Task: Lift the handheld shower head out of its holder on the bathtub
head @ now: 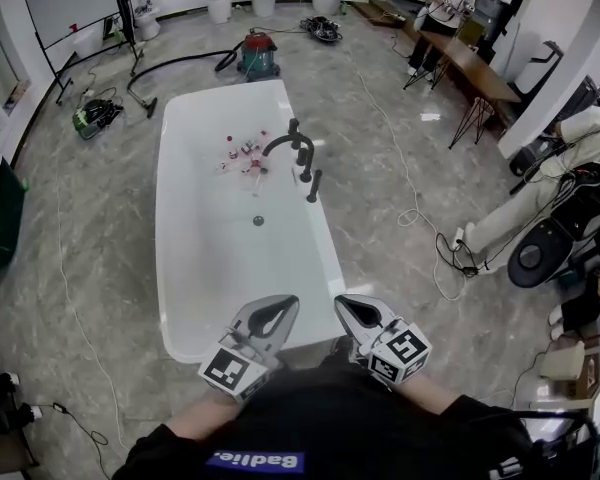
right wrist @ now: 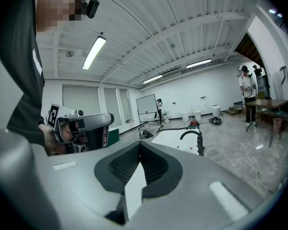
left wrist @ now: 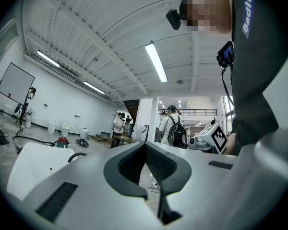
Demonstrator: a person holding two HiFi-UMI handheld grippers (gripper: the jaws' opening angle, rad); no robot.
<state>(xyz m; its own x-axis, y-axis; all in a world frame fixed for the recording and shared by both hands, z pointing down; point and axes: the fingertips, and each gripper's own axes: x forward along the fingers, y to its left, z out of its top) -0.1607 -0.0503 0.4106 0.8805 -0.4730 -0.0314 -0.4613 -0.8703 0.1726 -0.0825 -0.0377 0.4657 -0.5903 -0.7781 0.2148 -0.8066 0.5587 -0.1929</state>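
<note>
Nothing of the task is done yet, as far as the pictures show. The handheld shower head (head: 314,185) appears to be the slim black upright at the near end of the black tap set (head: 283,144) on the right rim of the bathtub (head: 180,268). It sits in its holder with nothing touching it, though at this size I cannot be sure which upright it is. Both tools hang at the near end of the bathtub, close to the person's body and well apart from the tap set. The left gripper (head: 280,310) has its jaws closed together on nothing, and the right gripper (head: 352,313) looks the same, tips meeting with nothing held. Small red and white items (head: 245,153) lie inside the bathtub beside the spout. Left to do, by my reading: reach along the bathtub to the right rim, open one gripper, close on the shower head and lift it out.
</note>
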